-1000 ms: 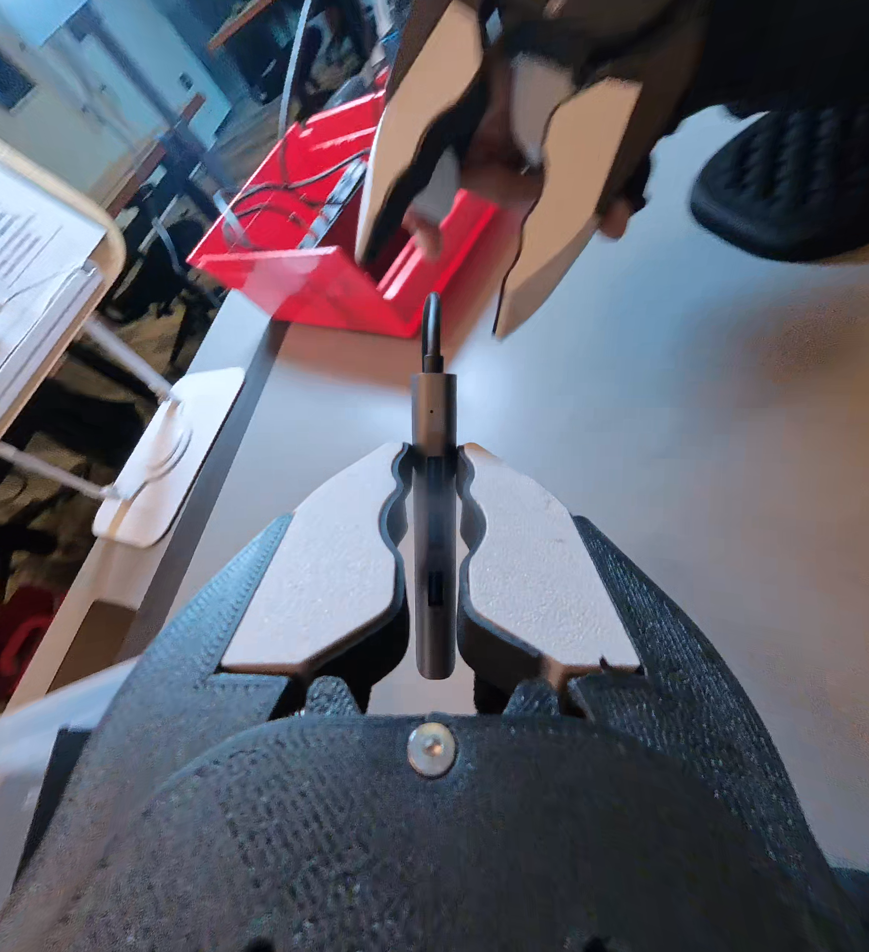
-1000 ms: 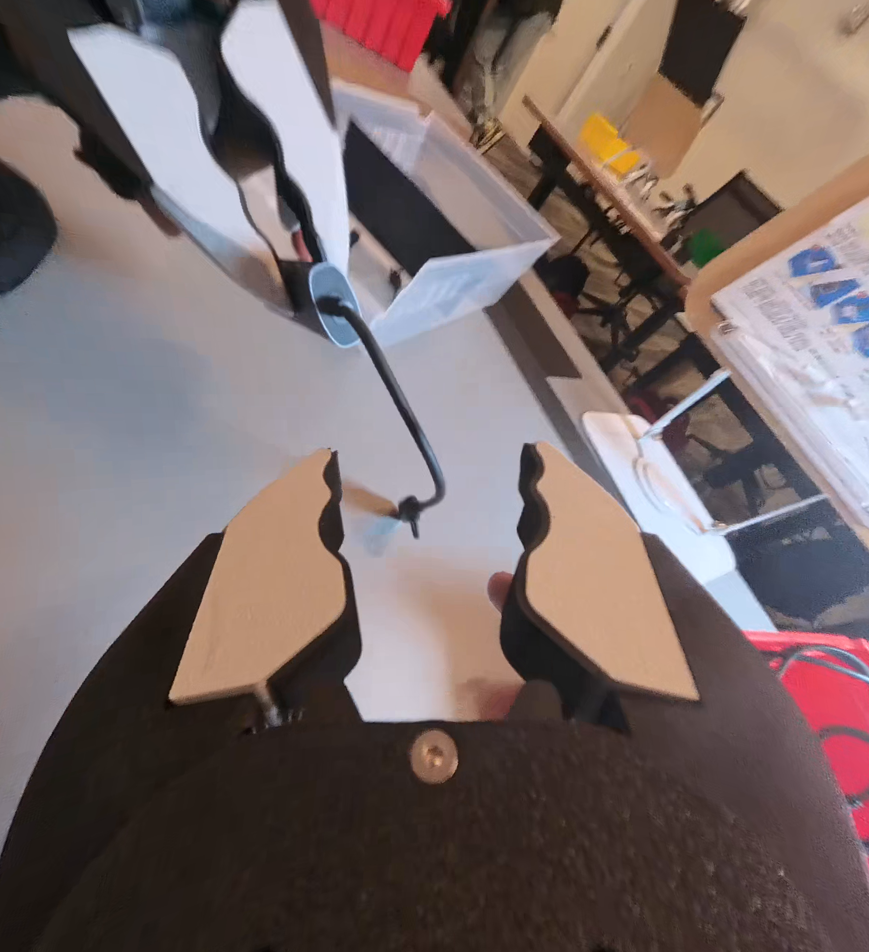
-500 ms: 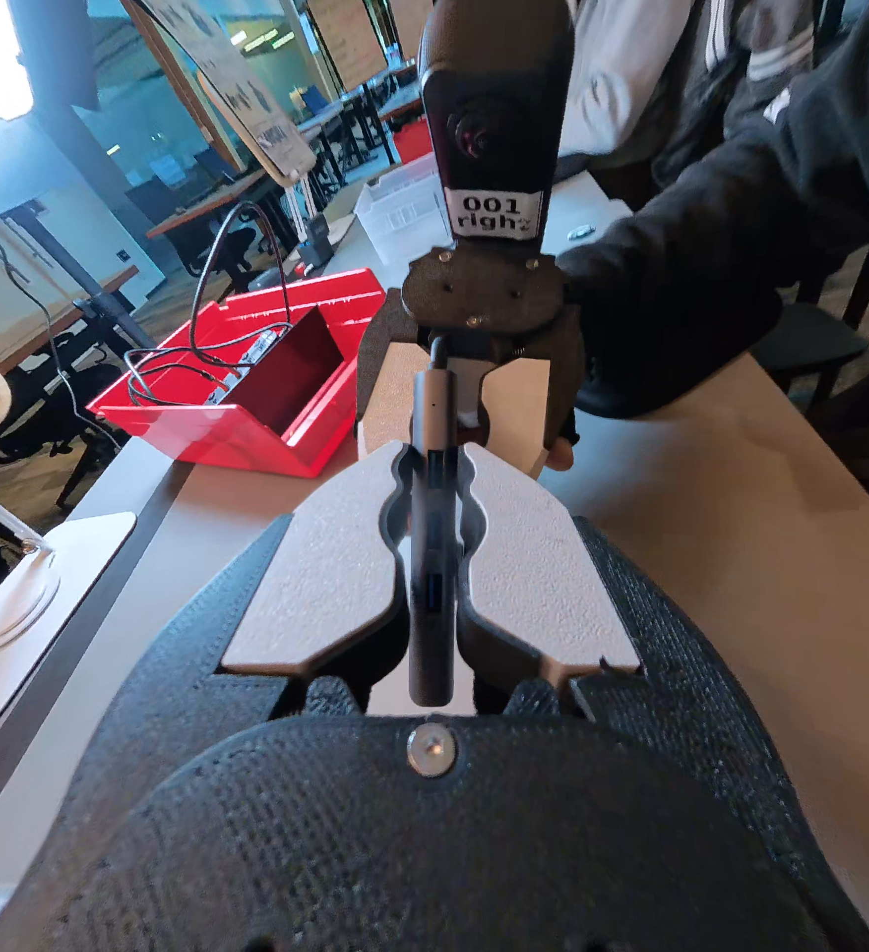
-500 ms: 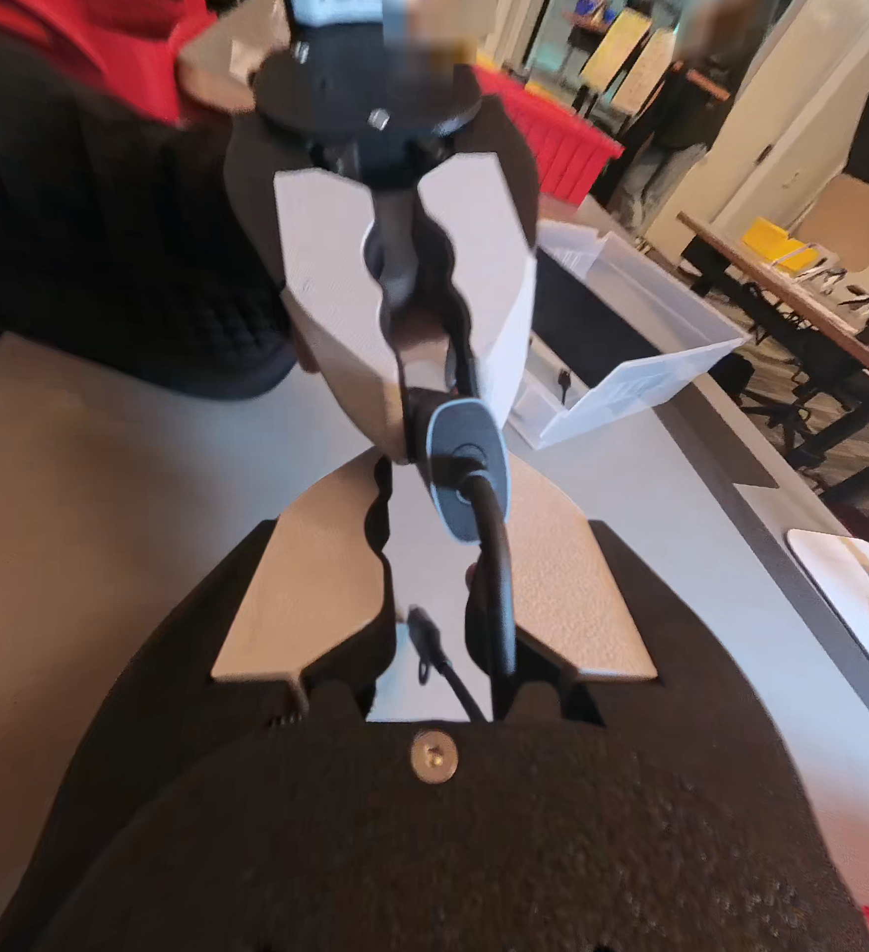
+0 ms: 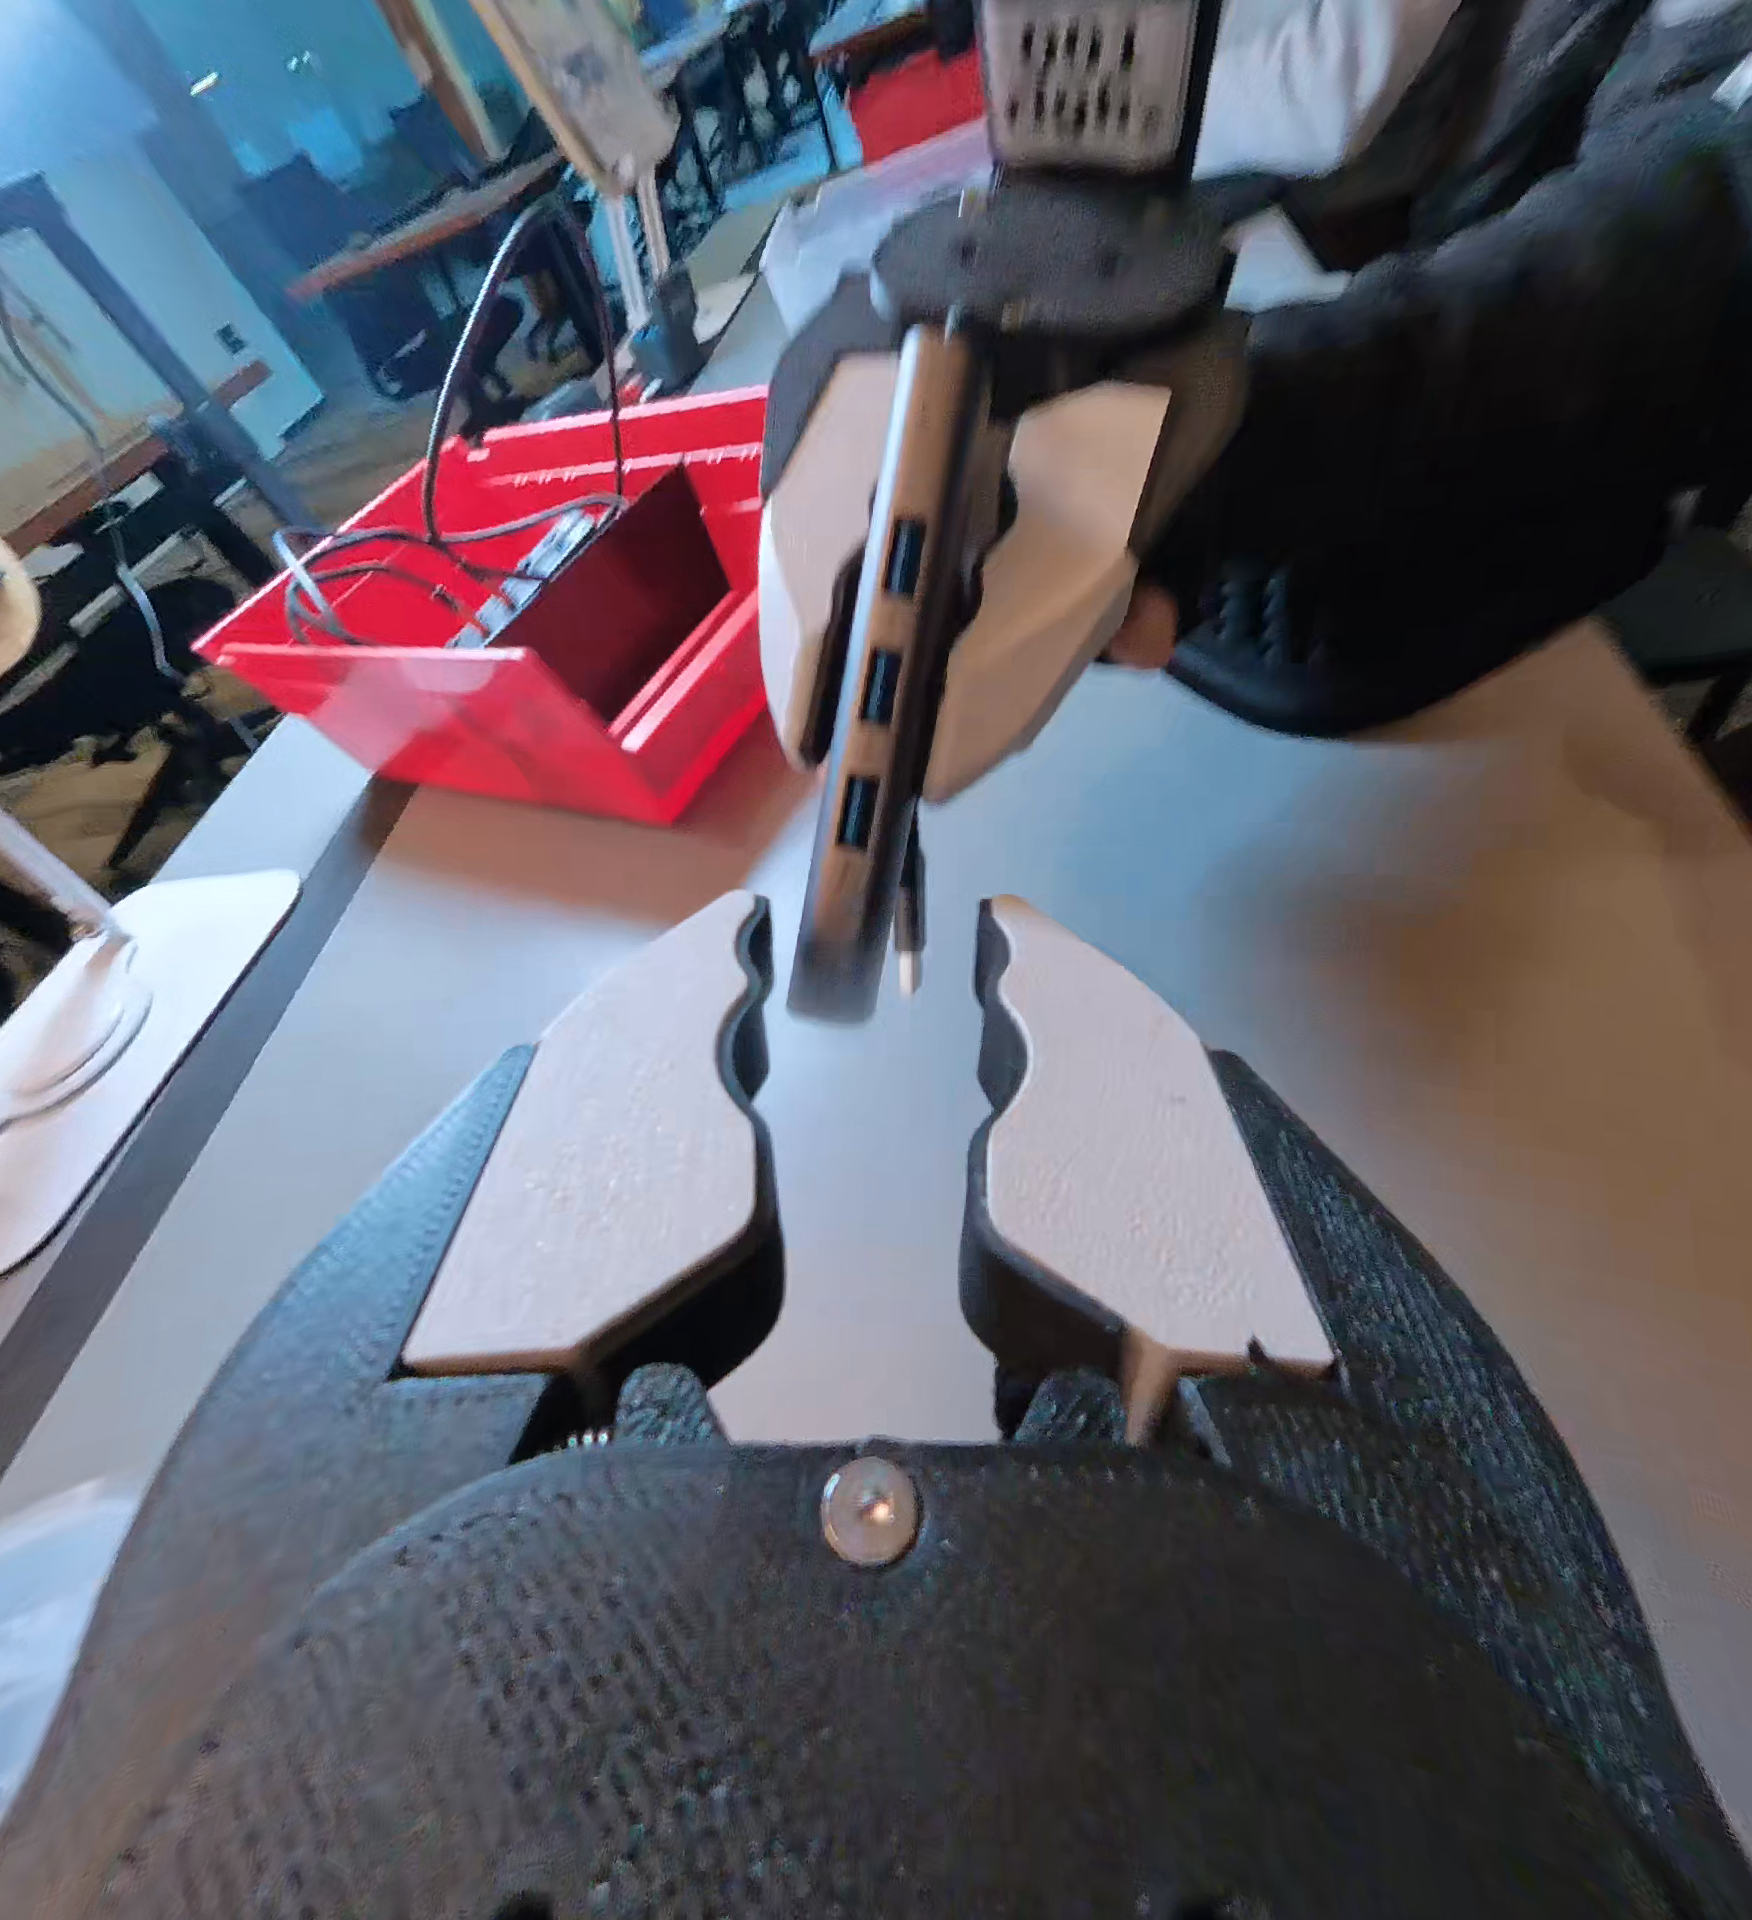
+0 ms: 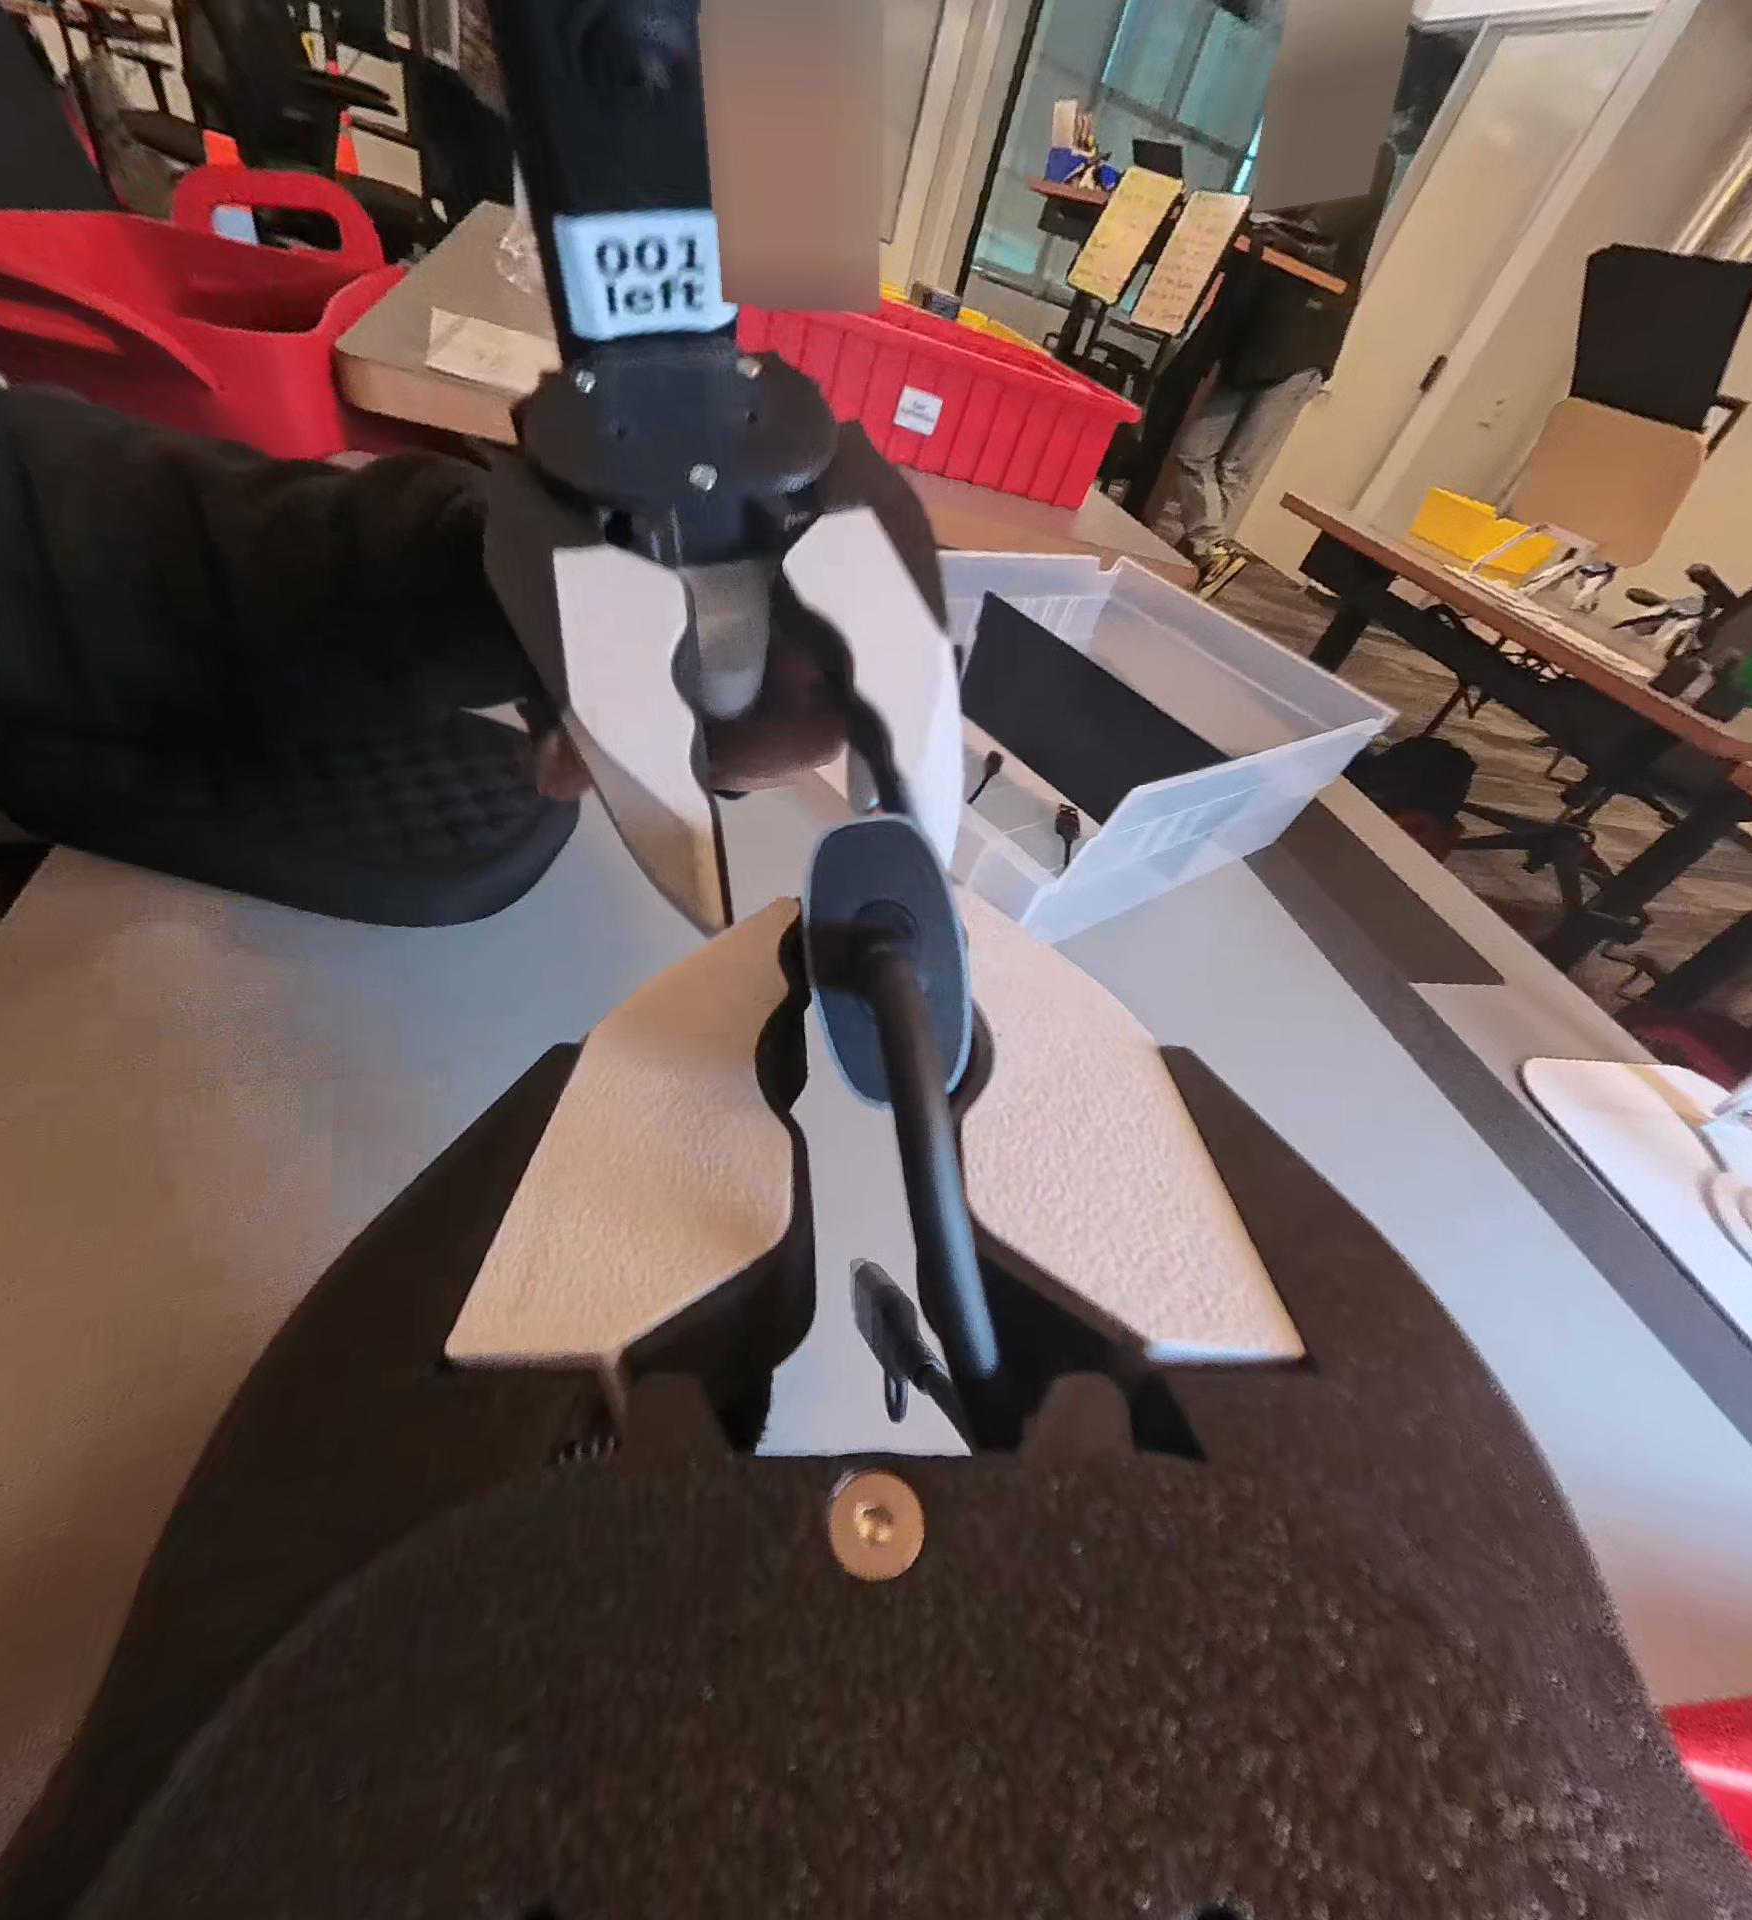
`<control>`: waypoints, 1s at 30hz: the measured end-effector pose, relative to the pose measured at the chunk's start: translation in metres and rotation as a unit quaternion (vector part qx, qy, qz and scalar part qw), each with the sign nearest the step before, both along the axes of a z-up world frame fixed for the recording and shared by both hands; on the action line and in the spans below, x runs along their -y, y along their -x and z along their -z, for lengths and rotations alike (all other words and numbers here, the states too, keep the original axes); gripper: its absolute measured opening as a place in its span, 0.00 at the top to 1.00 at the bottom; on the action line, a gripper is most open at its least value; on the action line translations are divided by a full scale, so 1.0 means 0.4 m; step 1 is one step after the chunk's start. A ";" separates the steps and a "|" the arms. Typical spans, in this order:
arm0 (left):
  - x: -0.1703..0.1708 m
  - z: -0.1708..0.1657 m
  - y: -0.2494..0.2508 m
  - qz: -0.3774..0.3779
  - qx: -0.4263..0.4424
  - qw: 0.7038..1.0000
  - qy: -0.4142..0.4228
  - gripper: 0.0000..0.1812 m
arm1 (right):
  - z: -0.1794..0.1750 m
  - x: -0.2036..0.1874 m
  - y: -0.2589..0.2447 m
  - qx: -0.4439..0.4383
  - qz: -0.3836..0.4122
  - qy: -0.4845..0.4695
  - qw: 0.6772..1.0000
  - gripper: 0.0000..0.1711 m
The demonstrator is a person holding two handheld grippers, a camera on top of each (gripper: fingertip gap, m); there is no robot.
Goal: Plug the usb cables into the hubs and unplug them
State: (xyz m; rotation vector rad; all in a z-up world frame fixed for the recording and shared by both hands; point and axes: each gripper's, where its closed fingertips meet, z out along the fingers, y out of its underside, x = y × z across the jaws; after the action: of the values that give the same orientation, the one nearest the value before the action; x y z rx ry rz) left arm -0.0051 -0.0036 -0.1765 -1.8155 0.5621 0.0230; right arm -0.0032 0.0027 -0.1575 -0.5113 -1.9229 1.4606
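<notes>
A slim grey USB hub point(image 5: 882, 665) with several blue ports hangs between the fingers of my right gripper point(image 5: 867, 774), which faces me in the left wrist view. My left gripper point(image 5: 872, 914) is open and empty, with the hub's lower end just in front of its fingertips. The hub's short black cable ends in a plug point(image 5: 911, 935) that dangles beside it. In the right wrist view my right gripper point(image 6: 882, 914) is shut on the hub's cable end point(image 6: 887, 987). The cable point(image 6: 939, 1195) loops back between the jaws to the plug point(image 6: 887, 1330). The left gripper point(image 6: 820, 831) stands open opposite.
A red bin point(image 5: 498, 665) holding cables and another hub sits at the table's far left. A clear plastic bin point(image 6: 1163, 748) lies behind the left gripper. A white lamp base point(image 5: 72, 1039) sits past the dark table seam. The person's black sleeves point(image 5: 1474, 468) reach in. Both grippers' tips are close together, under 4 cm apart.
My left gripper has let go of the hub and opened. My right gripper has closed on the hub's cable end and now holds it, drawn a little out of the left jaws.
</notes>
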 end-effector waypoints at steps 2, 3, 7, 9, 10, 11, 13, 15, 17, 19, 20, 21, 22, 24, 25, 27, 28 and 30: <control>-0.007 0.004 0.012 -0.021 -0.010 1.000 -0.011 0.90 | -0.005 0.001 -0.002 0.005 0.002 0.002 1.000 0.89; -0.009 0.003 0.012 -0.022 -0.011 1.000 -0.013 0.90 | -0.007 0.002 -0.003 0.005 0.004 0.007 1.000 0.89; -0.007 -0.036 -0.008 0.009 0.042 0.998 -0.050 0.90 | -0.062 0.013 -0.027 -0.011 -0.033 0.094 0.995 0.88; -0.006 -0.062 -0.020 0.031 0.097 0.992 -0.080 0.91 | -0.089 0.014 -0.039 -0.006 -0.056 0.140 0.988 0.84; -0.005 -0.072 -0.024 0.041 0.123 0.987 -0.091 0.91 | -0.088 0.011 -0.038 0.000 -0.056 0.141 0.988 0.82; -0.005 -0.079 -0.026 0.049 0.142 0.984 -0.098 0.91 | -0.077 0.008 -0.033 0.005 -0.050 0.130 0.990 0.80; -0.008 -0.076 -0.028 0.053 0.151 0.982 -0.097 0.91 | -0.057 0.011 -0.028 0.005 -0.042 0.107 0.993 0.79; -0.013 -0.059 -0.033 0.053 0.142 0.985 -0.087 0.91 | -0.047 0.022 -0.025 0.006 -0.037 0.096 0.995 0.81; -0.014 -0.052 -0.038 0.053 0.132 0.986 -0.081 0.91 | -0.040 0.018 -0.019 -0.014 -0.020 0.068 0.997 0.87; -0.020 -0.041 -0.034 0.043 0.116 0.990 -0.070 0.91 | -0.029 0.013 -0.016 -0.019 -0.012 0.035 0.999 0.88; -0.022 -0.030 -0.032 0.038 0.103 0.992 -0.063 0.91 | -0.020 0.011 -0.014 -0.018 -0.008 0.017 1.000 0.88; -0.024 -0.020 -0.030 0.034 0.095 0.993 -0.055 0.91 | -0.010 0.010 -0.013 -0.021 -0.003 -0.003 1.000 0.88; -0.025 -0.011 -0.028 0.032 0.089 0.994 -0.047 0.91 | -0.001 0.010 -0.012 -0.026 0.000 -0.023 0.999 0.88; -0.028 0.002 -0.027 0.029 0.080 0.996 -0.036 0.91 | 0.010 0.008 -0.011 -0.036 0.005 -0.057 0.998 0.88; -0.029 0.004 -0.028 0.030 0.078 0.996 -0.034 0.91 | 0.013 0.008 -0.012 -0.038 0.006 -0.065 0.997 0.88; -0.029 0.007 -0.029 0.030 0.077 0.996 -0.029 0.91 | 0.016 0.008 -0.013 -0.038 0.004 -0.073 0.997 0.88; -0.029 0.010 -0.029 0.030 0.076 0.996 -0.026 0.91 | 0.018 0.007 -0.013 -0.038 0.004 -0.076 0.996 0.88; -0.029 0.015 -0.029 0.031 0.081 0.996 -0.020 0.91 | 0.023 0.007 -0.013 -0.036 0.003 -0.081 0.996 0.88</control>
State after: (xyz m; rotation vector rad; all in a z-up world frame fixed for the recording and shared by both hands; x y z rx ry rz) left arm 0.0065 0.0080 -0.1825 -1.7412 0.4998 -0.1523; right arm 0.0020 -0.0001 -0.1665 -0.3838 -1.9598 1.2896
